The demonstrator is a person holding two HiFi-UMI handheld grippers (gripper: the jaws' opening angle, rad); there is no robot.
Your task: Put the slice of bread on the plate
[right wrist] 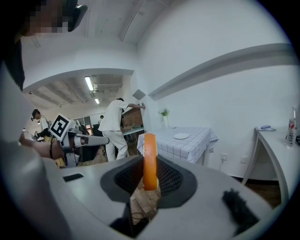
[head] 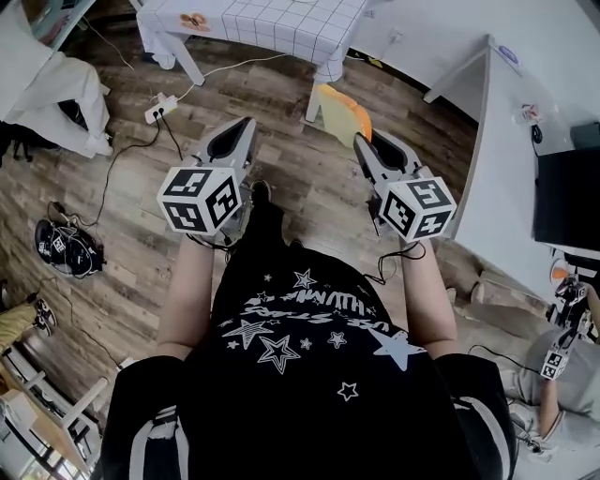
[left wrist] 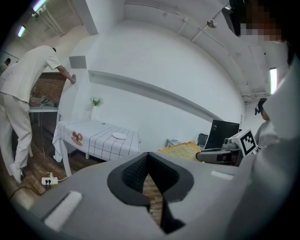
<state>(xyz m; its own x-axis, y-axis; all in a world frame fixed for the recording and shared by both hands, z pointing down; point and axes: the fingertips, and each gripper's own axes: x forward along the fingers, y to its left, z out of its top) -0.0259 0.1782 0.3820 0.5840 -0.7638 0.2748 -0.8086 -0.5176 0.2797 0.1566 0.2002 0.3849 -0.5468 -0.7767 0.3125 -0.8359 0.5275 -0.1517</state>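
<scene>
The slice of bread (head: 342, 114), pale with an orange-brown crust, stands on edge between the jaws of my right gripper (head: 362, 141), which is shut on it. In the right gripper view the bread (right wrist: 149, 161) shows edge-on as an orange strip between the dark pads. The left gripper view catches the same slice (left wrist: 180, 150) from the side. A small white plate (right wrist: 181, 136) lies on the checked tablecloth of the table (right wrist: 192, 145) ahead, also seen as the plate (left wrist: 119, 136) in the left gripper view. My left gripper (head: 246, 127) is held level beside the right one, jaws shut with nothing in them.
The checked table (head: 281, 28) stands ahead over a wooden floor. A power strip (head: 155, 111) and cables lie on the floor at the left. A person in white (left wrist: 18, 103) works at the far left. A white desk (head: 520, 159) with a dark monitor (head: 567, 197) runs along the right.
</scene>
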